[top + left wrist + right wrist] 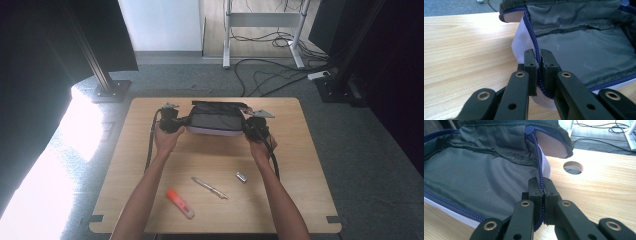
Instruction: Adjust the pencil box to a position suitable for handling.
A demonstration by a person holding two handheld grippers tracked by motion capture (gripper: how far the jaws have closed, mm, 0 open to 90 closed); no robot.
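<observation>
A: What do the left gripper [538, 58] jaws hold?

B: They pinch the pouch [584, 47] edge, clamped on its blue zipper [533, 37] at one end. Pale fabric bulges just outside the pads; grey lining spreads away on the inner side.

A: And the right gripper [543, 185]?

B: The same at the other end: jaws closed on the zipper rim, lining to one side, bare table [599, 185] to the other. A round hole [573, 167] in the tabletop sits near those tips, just past the pouch's corner.

A: So where is the pouch?

B: Stretched between the two grippers, mouth open, resting on the far half of the table in the high view. Its flap stands up behind the jaws.

A: Anything nearer the person?

B: Well behind the hands lie a pen [210, 188], a small silver item [242, 176] beside it, and an orange marker [180, 203] closest to the near edge. None touch the pouch.
</observation>
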